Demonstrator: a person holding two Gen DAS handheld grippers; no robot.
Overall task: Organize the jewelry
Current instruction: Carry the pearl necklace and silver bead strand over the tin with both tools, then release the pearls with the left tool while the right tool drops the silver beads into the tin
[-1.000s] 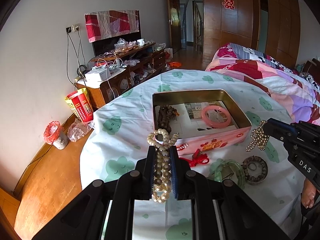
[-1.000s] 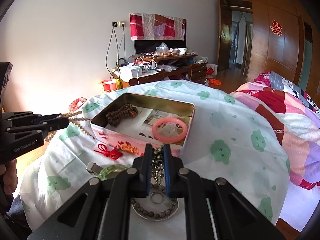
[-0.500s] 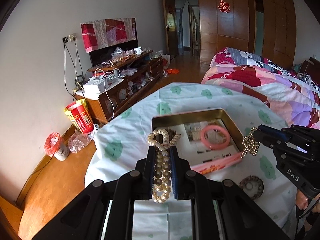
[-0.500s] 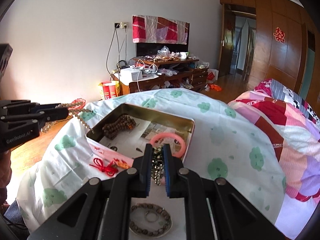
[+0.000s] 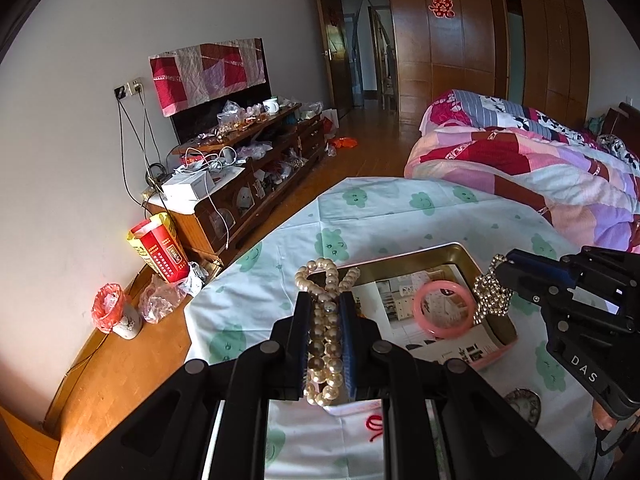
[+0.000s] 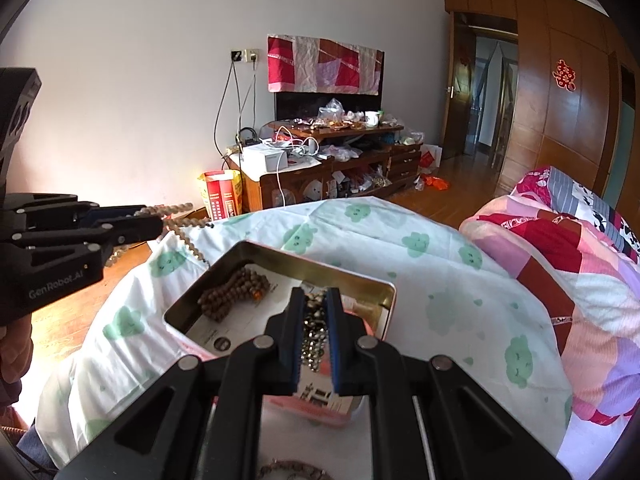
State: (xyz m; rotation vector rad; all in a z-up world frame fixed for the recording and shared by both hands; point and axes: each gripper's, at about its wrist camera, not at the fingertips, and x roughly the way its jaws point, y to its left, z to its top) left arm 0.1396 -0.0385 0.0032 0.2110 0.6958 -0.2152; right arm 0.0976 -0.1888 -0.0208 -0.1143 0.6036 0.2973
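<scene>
Left fingers [image 5: 327, 308]: clamped on a doubled strand of cream pearl necklace [image 5: 325, 332], which loops out past the tips and hangs down behind them.
Left gripper [image 6: 132, 229] from the right wrist view: held above the tabletop's left edge, beads trailing from its tip.
Right fingers [image 6: 313, 300]: clamped on a sparkly silver chain [image 6: 312, 340], bunched between the blue pads.
Right gripper [image 5: 506, 272] from the left wrist view: the chain [image 5: 491, 298] dangles from its tip above the right rim of the tin.
Tin [image 6: 320, 266]: open, gold inside and pink outside, sitting on the tabletop with printed paper lining its bottom.
In the tin: a pink bangle [image 5: 444, 310] toward the right side; a heap of brown wooden beads [image 6: 232, 292] toward the left side.
Near edge of the tabletop: a red knotted cord [image 5: 374, 426] and a ring of dark beads [image 5: 522, 400], both outside the tin.
Tabletop [image 6: 440, 280]: covered with a white cloth printed with green clouds.
Person: a hand [image 6: 16, 350] shows behind the left gripper.
</scene>
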